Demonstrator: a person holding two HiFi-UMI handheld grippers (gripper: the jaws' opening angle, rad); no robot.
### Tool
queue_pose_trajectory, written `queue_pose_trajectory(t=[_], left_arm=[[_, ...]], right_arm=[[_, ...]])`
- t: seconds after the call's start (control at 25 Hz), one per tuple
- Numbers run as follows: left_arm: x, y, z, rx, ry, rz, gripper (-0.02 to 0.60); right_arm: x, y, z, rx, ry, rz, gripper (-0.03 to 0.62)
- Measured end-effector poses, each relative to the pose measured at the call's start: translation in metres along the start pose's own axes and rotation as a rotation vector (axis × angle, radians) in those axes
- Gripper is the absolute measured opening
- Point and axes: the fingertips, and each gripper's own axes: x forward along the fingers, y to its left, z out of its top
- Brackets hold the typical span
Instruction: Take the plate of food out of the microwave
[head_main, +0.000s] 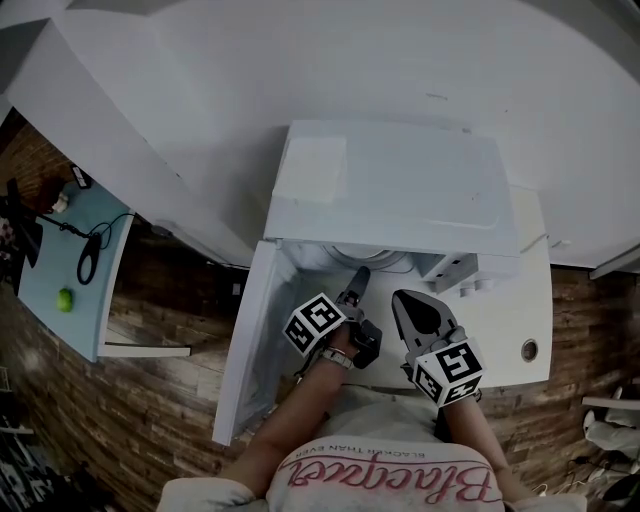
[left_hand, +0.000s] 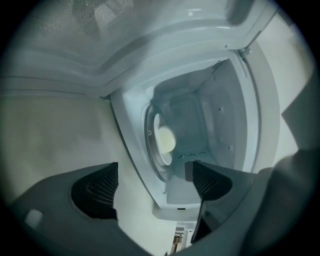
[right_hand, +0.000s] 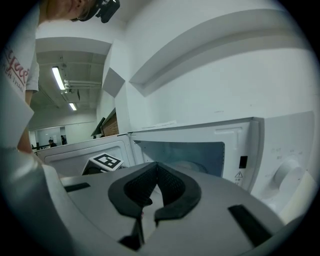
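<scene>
Although the white microwave (head_main: 390, 185) stands on the bench (head_main: 535, 260) with its door (head_main: 245, 340) swung wide to the left, its top hides nearly all of the cavity from the head view. Only the left gripper view shows the plate (left_hand: 159, 152) inside, blurred, with pale round food (left_hand: 166, 139) on it. The left tool (head_main: 356, 280) reaches into the opening, jaws wide apart, empty. The right tool (head_main: 420, 312) hangs outside, jaws pressed together. A small warning-triangle label (right_hand: 239, 175) marks the front; its print is illegible.
</scene>
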Motion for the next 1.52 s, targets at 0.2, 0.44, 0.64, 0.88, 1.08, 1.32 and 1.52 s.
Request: queue_pose_trajectory(t=[0.2, 0.44, 0.64, 0.88, 1.08, 1.32, 1.52], left_arm=[[0.021, 0.011, 0.004, -0.08, -0.018, 0.053, 0.46], [0.042, 0.026, 0.009, -0.176, -0.044, 0.167, 0.46], [0.05, 0.03, 0.017, -0.208, -0.11, 0.263, 0.459], [0.059, 0.031, 0.023, -0.227, -0.136, 0.355, 0.459], [0.063, 0.035, 0.019, -0.196, -0.088, 0.437, 0.423], [0.061, 0.036, 0.015, -0.152, -0.034, 0.442, 0.416], [0.049, 0.038, 0.011, -0.168, -0.039, 0.412, 0.389]], right_arm=[[0.004, -0.003, -0.009, 0.008, 0.027, 0.025, 0.011], [0.013, -0.012, -0.01, -0.002, 0.046, 0.053, 0.012], [0.021, -0.022, -0.007, 0.002, 0.047, 0.065, 0.012], [0.028, -0.025, -0.007, 0.013, 0.051, 0.09, 0.012], [0.03, -0.026, -0.008, 0.018, 0.051, 0.098, 0.012], [0.028, -0.022, -0.01, 0.014, 0.052, 0.097, 0.012], [0.024, -0.015, -0.01, 0.002, 0.051, 0.099, 0.012]])
